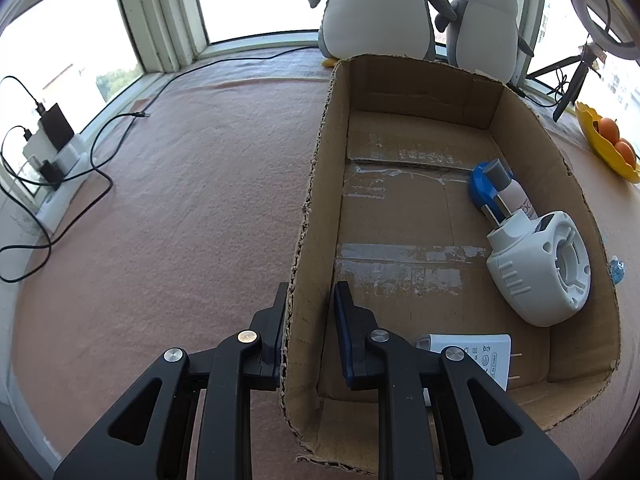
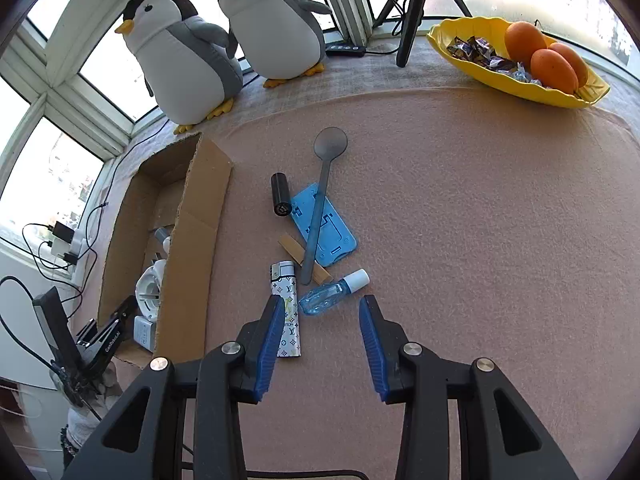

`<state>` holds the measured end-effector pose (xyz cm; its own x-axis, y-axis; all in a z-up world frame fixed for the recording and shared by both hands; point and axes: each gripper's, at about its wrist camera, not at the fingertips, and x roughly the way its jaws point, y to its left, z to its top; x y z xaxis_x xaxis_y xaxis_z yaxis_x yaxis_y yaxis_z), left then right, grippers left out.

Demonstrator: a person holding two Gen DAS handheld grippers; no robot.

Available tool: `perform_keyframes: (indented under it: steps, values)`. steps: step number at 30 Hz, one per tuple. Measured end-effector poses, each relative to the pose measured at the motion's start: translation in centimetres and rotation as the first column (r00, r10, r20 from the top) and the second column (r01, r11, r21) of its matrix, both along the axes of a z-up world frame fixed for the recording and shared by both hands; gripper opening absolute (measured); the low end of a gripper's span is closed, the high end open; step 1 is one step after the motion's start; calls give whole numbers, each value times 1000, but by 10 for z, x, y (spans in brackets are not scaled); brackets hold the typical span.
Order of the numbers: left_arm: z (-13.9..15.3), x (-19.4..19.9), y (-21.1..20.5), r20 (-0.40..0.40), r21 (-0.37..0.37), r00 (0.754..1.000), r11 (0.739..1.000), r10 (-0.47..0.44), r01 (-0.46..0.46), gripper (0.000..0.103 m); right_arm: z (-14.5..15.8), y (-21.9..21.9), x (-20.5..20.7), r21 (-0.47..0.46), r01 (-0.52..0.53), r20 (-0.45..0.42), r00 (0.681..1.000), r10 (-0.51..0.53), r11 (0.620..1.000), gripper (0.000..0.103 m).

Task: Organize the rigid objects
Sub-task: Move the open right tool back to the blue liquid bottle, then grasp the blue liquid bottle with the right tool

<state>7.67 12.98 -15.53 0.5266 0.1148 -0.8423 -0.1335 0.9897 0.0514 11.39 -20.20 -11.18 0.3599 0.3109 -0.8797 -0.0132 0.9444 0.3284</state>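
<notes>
The right tool is hovering released just short of the small clear blue plastic bottle, likely light and slippery, best pinched across its body.

Two plush penguins are seen by the window, near a tripod; oranges and wrapped sweets are held in a yellow dish. Chargers are plugged in.

The left gripper straddles a cardboard wall, one finger on each side with a gap remaining, while the right gripper hovers with its blue-padded fingers spread wide, nothing between them.
</notes>
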Motion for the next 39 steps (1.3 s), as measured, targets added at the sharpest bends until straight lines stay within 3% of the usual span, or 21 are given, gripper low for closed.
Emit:
perform_keyframes:
  steps: [15, 19, 29, 39]
  values:
    - [-1, 1, 4, 23, -29, 1000, 1000, 6, -6, 18, -44, 4, 33, 28, 49, -132, 990, -45, 998, 35]
    - [-1, 0, 4, 28, -29, 1000, 1000, 10, -10, 18, -48, 4, 36, 39, 41, -143, 989, -35, 998, 29]
    - [-1, 0, 1, 25, -9, 1000, 1000, 15, -14, 18, -48, 3, 27, 31, -7, -131, 991, 11, 1000, 22]
    - [-1, 1, -1, 22, 6, 1000, 1000, 17, -17, 18, -42, 2, 10, -46, -82, -66, 995, 79, 996, 20]
